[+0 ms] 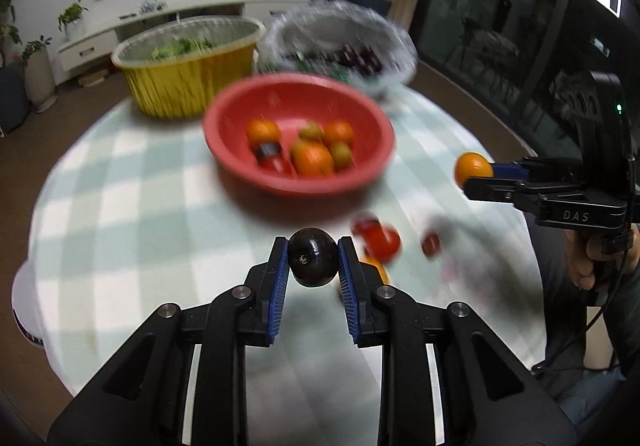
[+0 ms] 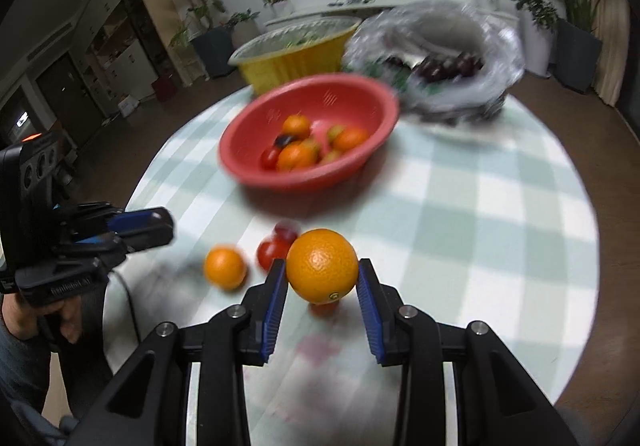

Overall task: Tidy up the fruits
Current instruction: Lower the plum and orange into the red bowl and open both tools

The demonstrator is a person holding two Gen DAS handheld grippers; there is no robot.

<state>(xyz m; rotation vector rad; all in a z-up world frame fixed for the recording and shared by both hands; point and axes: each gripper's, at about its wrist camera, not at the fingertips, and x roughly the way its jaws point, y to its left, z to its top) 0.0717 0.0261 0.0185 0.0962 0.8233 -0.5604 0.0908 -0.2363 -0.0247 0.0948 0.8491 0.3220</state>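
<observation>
While clamped at its middle by the left gripper [image 1: 313, 262], looks smooth, slippery: dark plum [image 1: 313, 262], above the table [image 1: 120, 185]. Squeezed by right gripper [image 2: 322, 273]: orange [image 2: 322, 266], firm, round. Needs gentle carrying to red bowl [image 1: 224, 125].

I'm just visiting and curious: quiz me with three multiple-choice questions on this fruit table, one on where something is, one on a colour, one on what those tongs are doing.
1. Where does the red bowl stand?
A. In front of the yellow tub
B. On the floor
C. Inside the plastic bag

2. What colour is the fruit in the left tongs?
A. Orange
B. Green
C. Very dark, near black

3. What are the right tongs doing?
A. Hanging empty
B. Gripping an orange
C. Resting in the bowl

Answers: 1 A, the tub sits right behind it; 2 C, the dark plum is pinched there; 3 B, both pads press the orange.
</observation>
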